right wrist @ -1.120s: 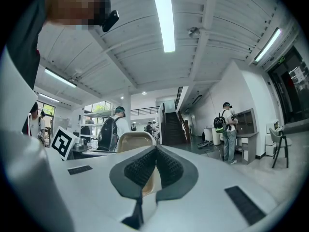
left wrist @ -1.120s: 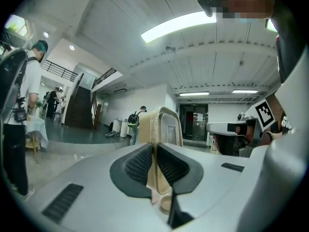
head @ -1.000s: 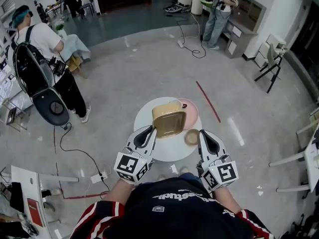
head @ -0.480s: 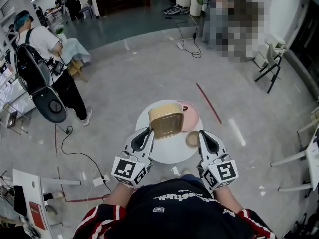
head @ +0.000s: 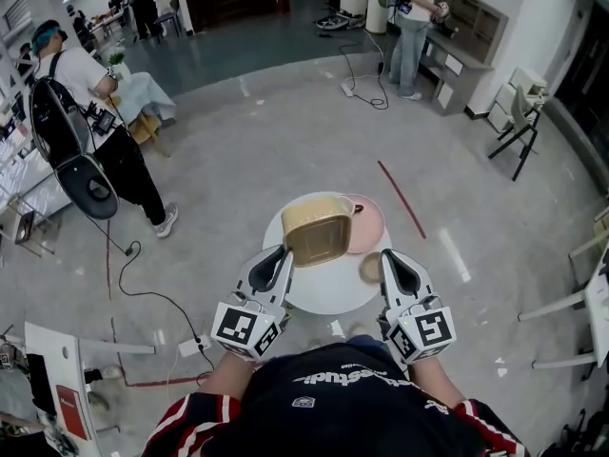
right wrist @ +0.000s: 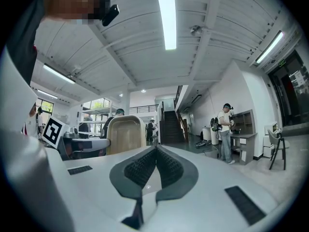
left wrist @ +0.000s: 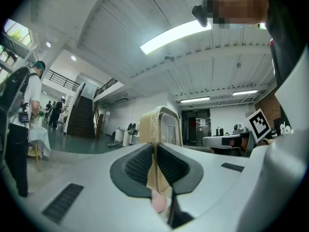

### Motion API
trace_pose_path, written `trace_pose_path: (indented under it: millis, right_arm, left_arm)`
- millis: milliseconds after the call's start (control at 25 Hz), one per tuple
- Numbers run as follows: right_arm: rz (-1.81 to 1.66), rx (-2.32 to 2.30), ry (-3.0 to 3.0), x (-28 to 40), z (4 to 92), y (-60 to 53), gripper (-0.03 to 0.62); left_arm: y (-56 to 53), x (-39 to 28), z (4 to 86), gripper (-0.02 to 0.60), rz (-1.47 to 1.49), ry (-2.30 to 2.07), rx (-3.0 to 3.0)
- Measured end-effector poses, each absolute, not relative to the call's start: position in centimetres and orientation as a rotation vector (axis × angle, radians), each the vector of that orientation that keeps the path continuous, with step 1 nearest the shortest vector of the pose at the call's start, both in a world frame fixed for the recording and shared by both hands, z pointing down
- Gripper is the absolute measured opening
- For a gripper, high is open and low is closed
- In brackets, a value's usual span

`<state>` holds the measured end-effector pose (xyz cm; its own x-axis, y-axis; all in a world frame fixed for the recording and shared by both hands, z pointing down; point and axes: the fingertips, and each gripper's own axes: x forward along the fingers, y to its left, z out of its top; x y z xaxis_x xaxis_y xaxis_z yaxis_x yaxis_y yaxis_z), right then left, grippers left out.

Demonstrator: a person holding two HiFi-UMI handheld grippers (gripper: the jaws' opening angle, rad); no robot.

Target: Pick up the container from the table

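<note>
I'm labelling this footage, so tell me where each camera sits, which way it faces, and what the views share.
Head view: on the person's head, looking steeply down at the table; torso, left gripper and right gripper show.
Left gripper view: on the left gripper, facing level along jaws shut on the container.
Right gripper view: on the right gripper, facing level along shut, empty jaws toward a staircase.
Shared: all three show the container.

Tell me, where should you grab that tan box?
By its thin side wall, coming level from the near side, as the left gripper does now. The container looks too wide for the jaws, but its wall slips between them.
</note>
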<state>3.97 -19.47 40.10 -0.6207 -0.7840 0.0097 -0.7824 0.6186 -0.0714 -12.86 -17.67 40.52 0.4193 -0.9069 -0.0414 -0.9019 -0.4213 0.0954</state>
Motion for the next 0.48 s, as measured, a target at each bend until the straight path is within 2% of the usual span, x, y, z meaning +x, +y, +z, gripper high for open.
trace_pose_path:
  millis: [480]
  right_arm:
    - [-0.088, -1.365, 2.8, 4.21, 40.7, -19.55, 0.009]
  left_arm:
    - [-18.01, -12.67, 41.44, 0.048, -0.115, -1.647, 2.589]
